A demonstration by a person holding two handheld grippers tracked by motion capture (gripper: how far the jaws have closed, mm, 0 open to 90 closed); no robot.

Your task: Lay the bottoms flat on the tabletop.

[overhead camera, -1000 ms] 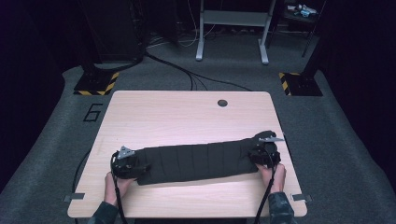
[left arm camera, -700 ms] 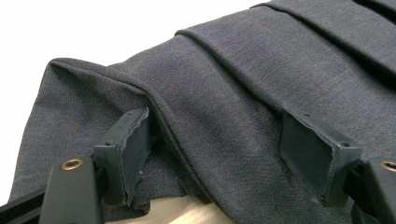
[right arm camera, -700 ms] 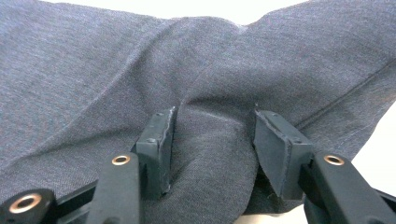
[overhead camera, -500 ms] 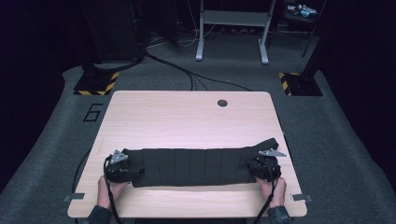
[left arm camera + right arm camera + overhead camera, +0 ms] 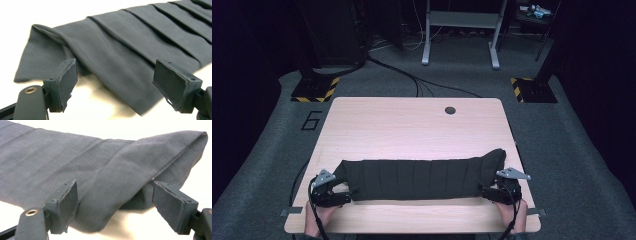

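Here the left gripper point(image 5: 113, 82) stands with its jaws wide apart, having just opened a little further, and the near left corner of the dark pleated cloth point(image 5: 130, 47) lies loose between them, pinched by neither pad. Likewise the right gripper point(image 5: 115, 206) has just spread its jaws wide, the folded right end of the cloth lying free between them. Outward, the cloth stretches left to right along the near part of the wooden table point(image 5: 412, 125).
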